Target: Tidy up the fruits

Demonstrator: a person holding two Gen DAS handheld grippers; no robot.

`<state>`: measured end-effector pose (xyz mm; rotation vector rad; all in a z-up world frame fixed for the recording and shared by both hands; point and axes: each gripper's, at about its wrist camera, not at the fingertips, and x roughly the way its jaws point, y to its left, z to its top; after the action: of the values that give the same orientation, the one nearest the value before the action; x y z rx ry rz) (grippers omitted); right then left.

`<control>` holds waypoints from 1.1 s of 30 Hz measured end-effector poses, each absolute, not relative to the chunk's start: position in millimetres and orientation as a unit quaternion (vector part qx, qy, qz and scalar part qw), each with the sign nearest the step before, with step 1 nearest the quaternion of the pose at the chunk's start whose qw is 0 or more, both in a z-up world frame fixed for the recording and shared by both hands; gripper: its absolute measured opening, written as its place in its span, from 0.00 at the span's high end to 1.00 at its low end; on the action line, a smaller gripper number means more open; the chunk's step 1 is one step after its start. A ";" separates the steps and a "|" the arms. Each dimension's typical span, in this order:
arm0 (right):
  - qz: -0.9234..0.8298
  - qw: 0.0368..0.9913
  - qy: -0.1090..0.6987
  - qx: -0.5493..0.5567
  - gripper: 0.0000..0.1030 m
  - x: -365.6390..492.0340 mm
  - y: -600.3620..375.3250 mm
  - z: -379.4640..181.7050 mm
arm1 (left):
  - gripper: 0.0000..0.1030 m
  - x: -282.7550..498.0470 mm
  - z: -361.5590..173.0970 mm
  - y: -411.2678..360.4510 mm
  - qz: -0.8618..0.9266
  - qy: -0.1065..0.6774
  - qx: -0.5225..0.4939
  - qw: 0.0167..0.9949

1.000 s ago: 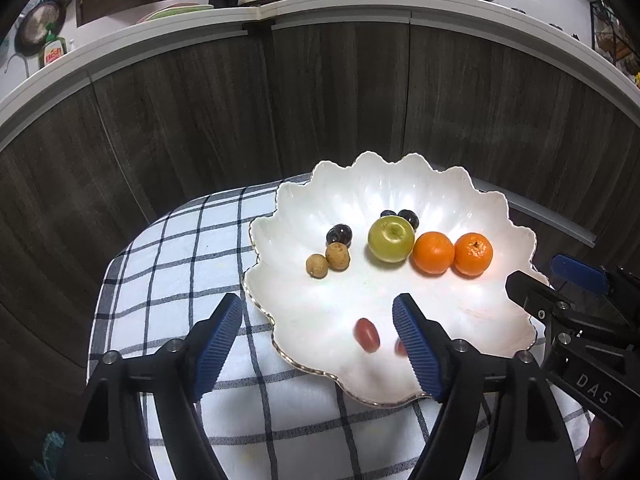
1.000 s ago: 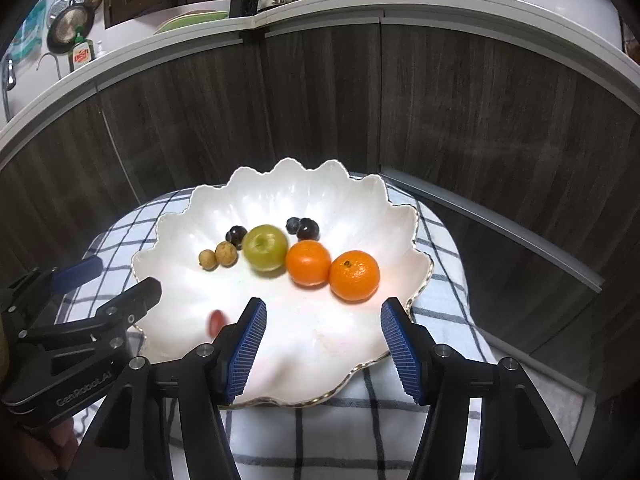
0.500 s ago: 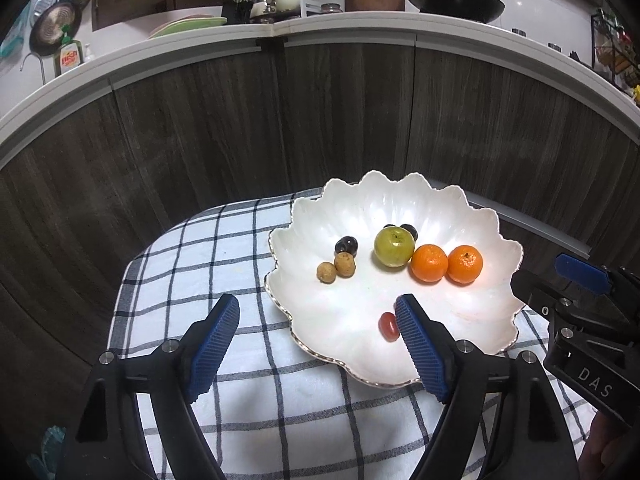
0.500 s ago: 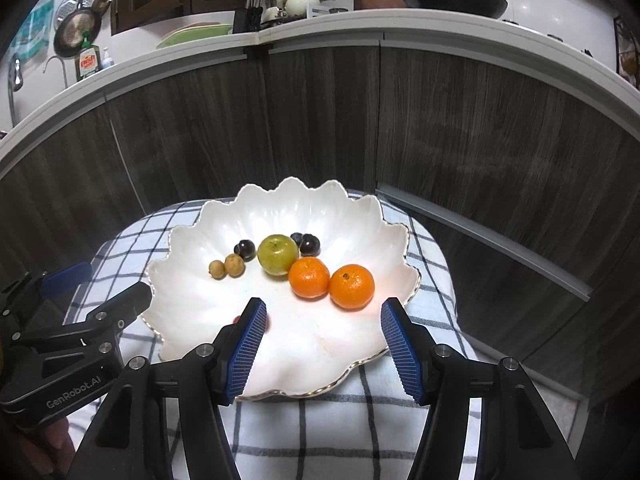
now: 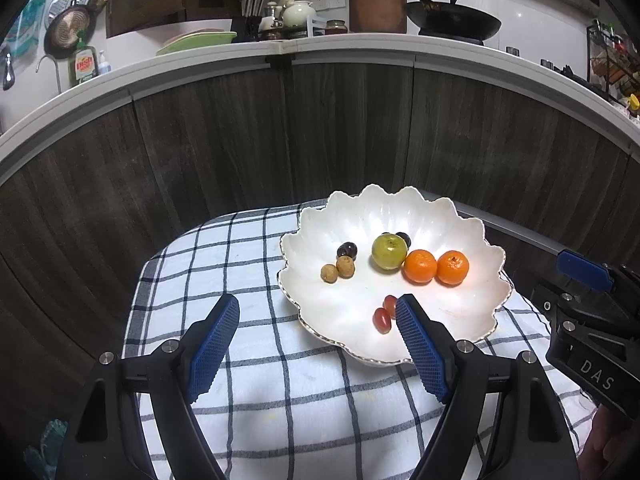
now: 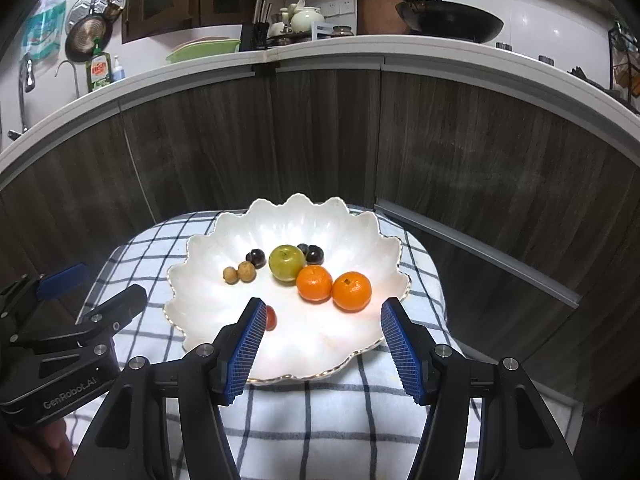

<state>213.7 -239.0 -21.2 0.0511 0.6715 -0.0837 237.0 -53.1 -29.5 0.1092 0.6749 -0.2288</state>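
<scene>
A white scalloped bowl (image 5: 472, 312) (image 6: 192, 304) sits on a checked cloth. In it lie a green apple (image 5: 387, 251) (image 6: 286, 262), two oranges (image 5: 436, 266) (image 6: 334, 286), dark grapes (image 5: 346, 249) (image 6: 256, 257), two brown longans (image 5: 338, 269) (image 6: 239, 273) and two red cherry tomatoes (image 5: 383, 315), partly hidden in the right wrist view (image 6: 271, 317). My left gripper (image 5: 316, 344) is open and empty, above the cloth at the bowl's near left. My right gripper (image 6: 322, 344) is open and empty, above the bowl's near rim.
The checked cloth (image 5: 224, 264) (image 6: 304, 412) covers a small table in front of dark wooden cabinet doors (image 5: 224, 148). A white counter (image 5: 320, 50) above holds dishes, a teapot and a wok. The other gripper shows at each view's side.
Both grippers have pulled back and up from the bowl, staying open. A red tomato rolled and now rests beside the second tomato at the bowl's front.
</scene>
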 end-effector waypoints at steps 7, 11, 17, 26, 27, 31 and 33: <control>-0.037 0.946 0.323 0.021 0.41 199.7 -234.8 -12.7 | 0.18 220.9 -21.5 -44.7 -0.105 0.322 0.048 0.940; -0.035 0.947 0.318 0.015 0.41 190.6 -230.9 -9.2 | 0.16 210.4 -17.2 -40.0 -0.099 0.318 0.048 0.942; -0.037 0.951 0.307 0.016 0.31 176.0 -228.4 -4.0 | 0.14 197.0 -13.6 -35.7 -0.093 0.315 0.048 0.944; -0.033 0.952 0.302 0.017 0.29 157.5 -226.7 2.0 | 0.08 174.1 -7.7 -30.7 -0.086 0.303 0.045 0.948; -0.034 0.953 0.301 0.017 0.27 155.0 -226.3 3.1 | 0.07 171.9 -6.7 -30.3 -0.086 0.302 0.045 0.948; -0.037 0.955 0.293 0.016 0.22 144.5 -225.8 7.1 | 0.03 161.0 -2.3 -27.8 -0.082 0.297 0.044 0.950; -0.037 0.956 0.291 0.015 0.22 140.3 -225.3 8.7 | 0.02 155.1 -0.2 -26.8 -0.079 0.294 0.044 0.951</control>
<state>140.3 -225.3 8.7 0.0310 0.5916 -0.0748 155.1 -26.8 -0.2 0.0896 0.5985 -0.1611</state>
